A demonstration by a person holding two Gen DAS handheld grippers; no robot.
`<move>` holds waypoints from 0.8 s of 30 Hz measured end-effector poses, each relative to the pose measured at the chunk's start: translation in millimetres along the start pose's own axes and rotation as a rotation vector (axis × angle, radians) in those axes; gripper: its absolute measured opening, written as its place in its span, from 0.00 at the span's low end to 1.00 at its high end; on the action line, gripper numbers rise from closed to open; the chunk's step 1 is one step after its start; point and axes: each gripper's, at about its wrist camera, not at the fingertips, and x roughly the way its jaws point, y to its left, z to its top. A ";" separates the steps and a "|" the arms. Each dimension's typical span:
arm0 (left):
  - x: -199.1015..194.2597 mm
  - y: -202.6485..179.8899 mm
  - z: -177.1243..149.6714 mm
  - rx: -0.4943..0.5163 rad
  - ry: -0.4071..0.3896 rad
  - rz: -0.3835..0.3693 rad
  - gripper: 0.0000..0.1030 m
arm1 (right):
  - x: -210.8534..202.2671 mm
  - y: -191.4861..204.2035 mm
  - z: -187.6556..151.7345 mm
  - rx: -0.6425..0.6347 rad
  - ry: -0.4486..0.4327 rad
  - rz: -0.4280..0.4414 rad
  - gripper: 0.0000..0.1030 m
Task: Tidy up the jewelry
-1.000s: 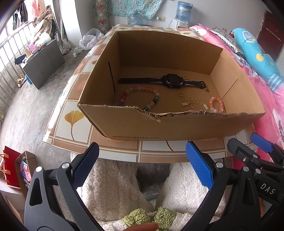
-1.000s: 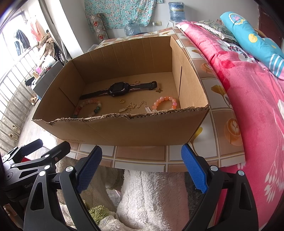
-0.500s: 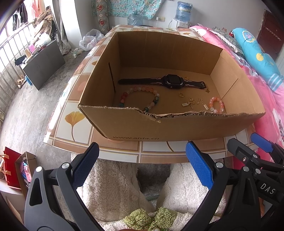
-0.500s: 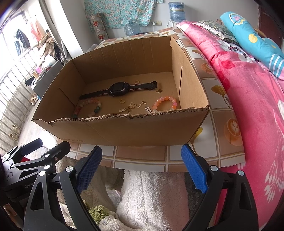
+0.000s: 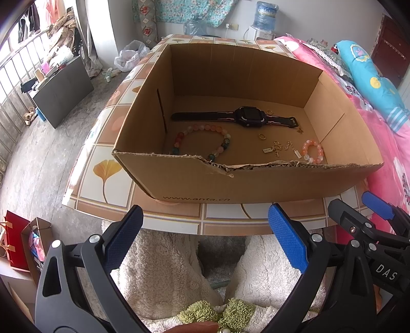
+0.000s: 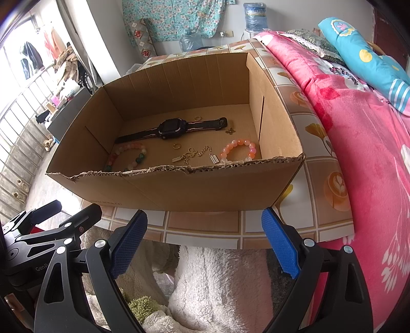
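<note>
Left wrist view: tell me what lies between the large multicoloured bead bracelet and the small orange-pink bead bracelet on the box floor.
Between the large multicoloured bead bracelet and small orange-pink bead bracelet lie a small gold ring and a gold chain with charms, on bare cardboard.

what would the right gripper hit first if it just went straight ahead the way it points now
Most likely the box's near wall. The open right gripper sits below the table edge, though, so it may catch that first; depth is unclear. It would not reach the jewelry inside.

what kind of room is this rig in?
Most likely a lived-in bedroom at home. A bed with a pink floral blanket runs beside the tiled table, a water dispenser stands by the far wall, and clothes hang near a barred window.
</note>
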 end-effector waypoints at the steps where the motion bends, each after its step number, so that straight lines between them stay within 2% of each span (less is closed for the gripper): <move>1: 0.0 0.0 0.0 0.000 0.001 0.000 0.92 | 0.1 -0.1 0.2 -0.001 0.000 0.000 0.86; 24: 1.8 0.3 0.1 -0.003 0.008 -0.003 0.92 | 0.2 1.5 -0.8 0.002 0.002 0.000 0.86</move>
